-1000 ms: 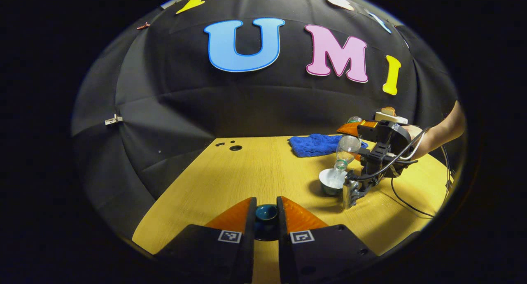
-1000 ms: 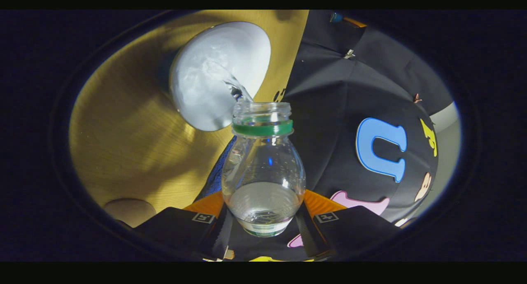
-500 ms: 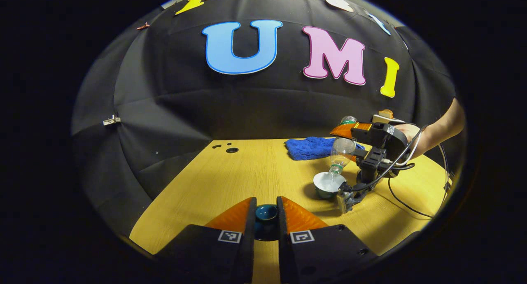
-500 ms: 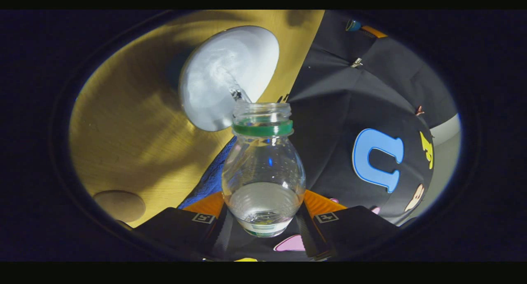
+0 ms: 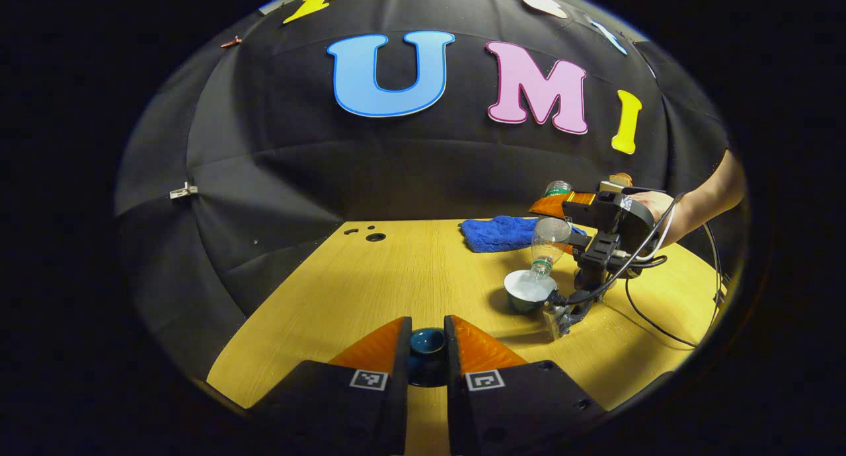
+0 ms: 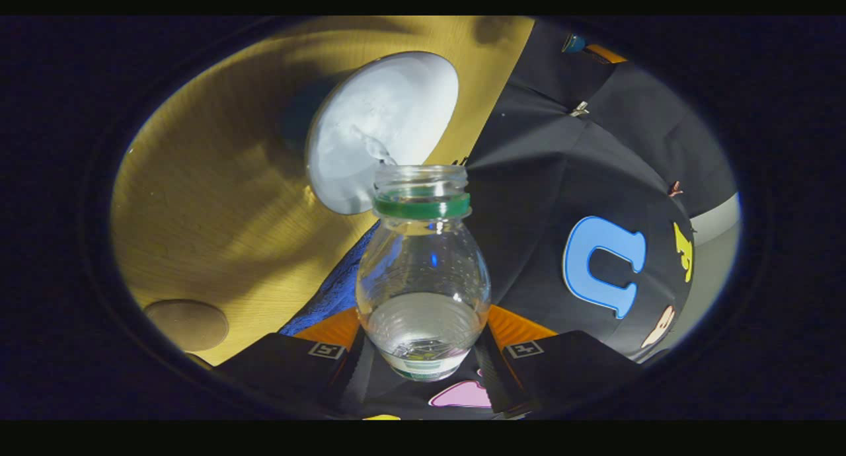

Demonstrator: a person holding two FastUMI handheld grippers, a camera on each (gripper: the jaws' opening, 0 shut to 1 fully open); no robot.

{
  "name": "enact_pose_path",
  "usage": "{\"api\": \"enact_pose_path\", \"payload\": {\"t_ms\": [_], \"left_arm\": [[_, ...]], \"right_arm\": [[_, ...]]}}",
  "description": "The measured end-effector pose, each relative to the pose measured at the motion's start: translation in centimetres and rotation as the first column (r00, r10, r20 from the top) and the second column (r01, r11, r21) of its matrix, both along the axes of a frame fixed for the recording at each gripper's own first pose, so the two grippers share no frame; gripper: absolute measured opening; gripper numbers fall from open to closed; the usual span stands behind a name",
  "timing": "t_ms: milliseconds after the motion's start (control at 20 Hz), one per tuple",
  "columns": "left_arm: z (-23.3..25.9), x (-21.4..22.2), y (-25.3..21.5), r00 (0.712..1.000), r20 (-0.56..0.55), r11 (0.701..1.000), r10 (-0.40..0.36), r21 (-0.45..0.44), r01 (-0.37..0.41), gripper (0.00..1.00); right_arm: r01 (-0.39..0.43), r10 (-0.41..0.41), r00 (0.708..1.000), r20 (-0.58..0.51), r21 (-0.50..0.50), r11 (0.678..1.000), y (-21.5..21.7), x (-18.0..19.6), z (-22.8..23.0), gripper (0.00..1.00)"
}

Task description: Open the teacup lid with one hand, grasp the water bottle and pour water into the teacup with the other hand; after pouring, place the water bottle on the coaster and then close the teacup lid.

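1. Wood-grain yellow table point(image 5: 410, 277) runs ahead of the left gripper point(image 5: 427, 342), whose two fingers press both sides of the dark blue teacup lid point(image 5: 427, 341), held just above the table.
2. Ahead and right of those fingers: teacup point(image 5: 524, 292), lid off, white inside, standing on the table.
3. Clear water bottle point(image 5: 547, 239) tipped mouth-down over the teacup, mouth just above its rim.
4. Blue cloth point(image 5: 497, 234) lies on the table behind the cup.
5. Far right in the left gripper view: right gripper point(image 5: 562, 208) clamped on the bottle, a hand point(image 5: 651, 208) holding it, cable trailing onto the table.
6. Right gripper view, left of the fingers: round tan coaster point(image 6: 187, 324) flat on the table, well apart from the cup.
7. Teacup point(image 6: 383, 129) lies ahead of the fingers, just past the bottle mouth; a thin stream of water runs into it.
8. Between the fingers: bottle point(image 6: 423, 271), green neck ring, some water inside, both fingers of the right gripper point(image 6: 423, 353) pressing its body.
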State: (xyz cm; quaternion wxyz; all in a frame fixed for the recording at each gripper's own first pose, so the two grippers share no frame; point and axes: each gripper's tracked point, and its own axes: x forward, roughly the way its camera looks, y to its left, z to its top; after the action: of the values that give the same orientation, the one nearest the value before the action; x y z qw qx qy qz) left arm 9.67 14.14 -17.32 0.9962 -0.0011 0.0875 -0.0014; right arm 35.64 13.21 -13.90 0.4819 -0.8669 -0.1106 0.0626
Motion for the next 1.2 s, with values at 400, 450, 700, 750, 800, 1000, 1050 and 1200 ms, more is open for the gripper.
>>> {"api": "enact_pose_path", "payload": {"t_ms": [400,450,700,750,800,1000,1050,1200], "left_arm": [[-0.6,-0.6,-0.3,1.0,-0.004,1.0,0.013,-0.013,-0.013,0.28],[-0.6,-0.7,-0.3,1.0,-0.001,1.0,0.014,-0.012,-0.014,0.25],[-0.1,-0.9,-0.3,0.999,0.015,0.999,0.033,-0.017,-0.033,0.25],[0.0,-1.0,-0.2,0.999,0.017,0.999,0.039,-0.02,-0.039,0.29],[0.0,-1.1,-0.1,0.999,0.018,0.999,0.046,-0.02,-0.045,0.29],[1.0,-1.6,0.2,0.997,0.029,0.997,0.072,-0.031,-0.071,0.29],[1.3,-1.7,0.2,0.996,0.033,0.996,0.078,-0.034,-0.077,0.24],[2.6,-2.1,0.2,0.994,0.048,0.995,0.095,-0.034,-0.093,0.29]], "right_arm": [[-0.002,0.002,1.0,-0.001,-0.008,1.0,0.3,-0.2,-0.3,0.72],[-0.001,0.001,1.0,0.0,-0.005,1.0,0.3,-0.2,-0.3,0.72],[0.012,-0.011,1.0,-0.001,0.039,0.999,0.3,-0.4,0.2,0.72],[0.021,-0.021,1.0,-0.009,0.067,0.998,0.1,-0.5,0.4,0.73],[0.038,-0.036,0.999,-0.021,0.106,0.994,-0.1,-0.6,0.6,0.73],[0.122,-0.105,0.992,-0.073,0.298,0.947,-1.7,-1.7,2.0,0.73],[0.156,-0.129,0.987,-0.099,0.362,0.919,-2.2,-1.8,2.4,0.73],[0.285,-0.206,0.958,-0.201,0.571,0.77,-5.2,-2.7,3.6,0.73]]}}
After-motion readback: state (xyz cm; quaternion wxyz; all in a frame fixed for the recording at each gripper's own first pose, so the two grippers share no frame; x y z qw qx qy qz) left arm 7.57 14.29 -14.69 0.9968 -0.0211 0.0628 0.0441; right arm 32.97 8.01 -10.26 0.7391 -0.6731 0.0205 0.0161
